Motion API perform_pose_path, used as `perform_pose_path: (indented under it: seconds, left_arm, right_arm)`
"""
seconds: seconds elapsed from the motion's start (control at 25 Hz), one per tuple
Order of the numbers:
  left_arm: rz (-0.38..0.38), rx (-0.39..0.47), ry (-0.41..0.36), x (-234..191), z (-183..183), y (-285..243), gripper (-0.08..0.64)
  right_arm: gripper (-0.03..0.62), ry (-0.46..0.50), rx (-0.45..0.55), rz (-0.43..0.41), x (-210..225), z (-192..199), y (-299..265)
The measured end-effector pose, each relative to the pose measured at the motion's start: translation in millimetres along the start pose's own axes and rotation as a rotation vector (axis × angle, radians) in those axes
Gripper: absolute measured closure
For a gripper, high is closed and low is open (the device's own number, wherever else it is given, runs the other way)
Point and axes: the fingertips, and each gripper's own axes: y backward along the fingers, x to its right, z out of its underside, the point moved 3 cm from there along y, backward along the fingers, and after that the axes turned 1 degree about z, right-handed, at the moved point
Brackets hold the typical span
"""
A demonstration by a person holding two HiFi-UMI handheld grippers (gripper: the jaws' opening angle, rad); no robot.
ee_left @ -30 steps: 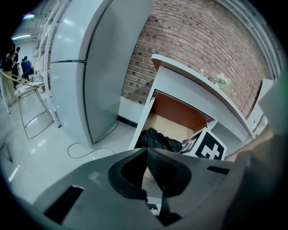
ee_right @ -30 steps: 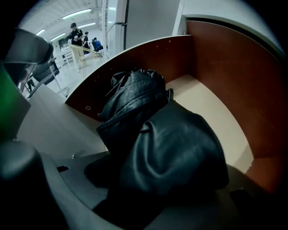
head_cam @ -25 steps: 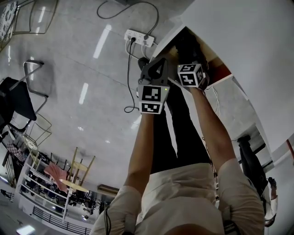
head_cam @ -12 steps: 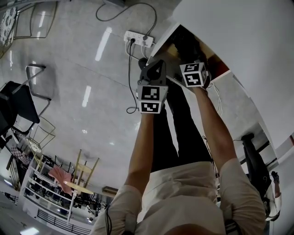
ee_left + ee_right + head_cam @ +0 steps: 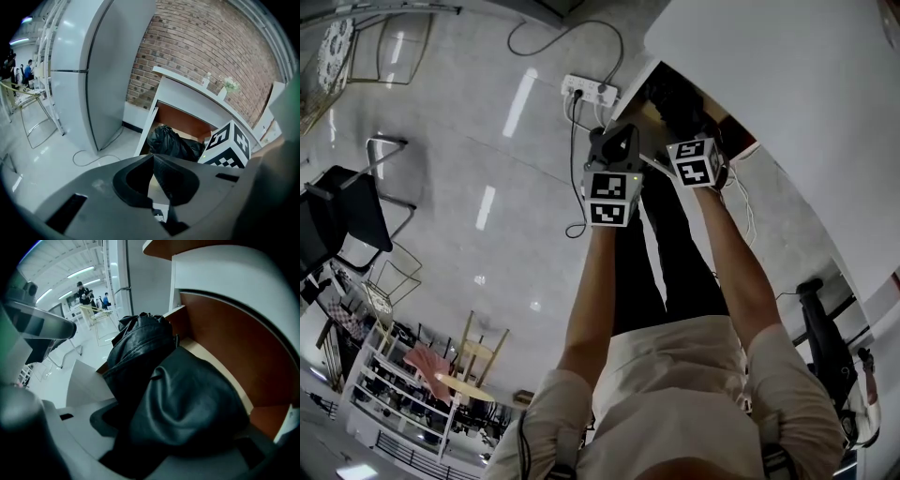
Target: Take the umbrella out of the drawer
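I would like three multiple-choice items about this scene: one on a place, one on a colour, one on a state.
1. Where is the umbrella? A on the floor; B in the open drawer; C on a chair.
2. What colour is the umbrella? A red; B black; C yellow.
3. How does the left gripper hold its jaws? A wide apart; B shut on a cable; C shut, empty.
Answers: 1 B, it lies between the drawer's brown walls; 2 B, its fabric is black in both gripper views; 3 C, the pads meet with nothing between.
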Motion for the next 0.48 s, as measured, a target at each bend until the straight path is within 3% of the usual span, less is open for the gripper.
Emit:
perform_pose_path:
  seconds: [0.48]
  left_arm:
    - [-0.010,0.004,-0.009,28.9,-30.5,51.5,0.551]
  right_arm:
    - [0.291,-0.022,0.052,-0.043,-3.9,-15.7,74.1]
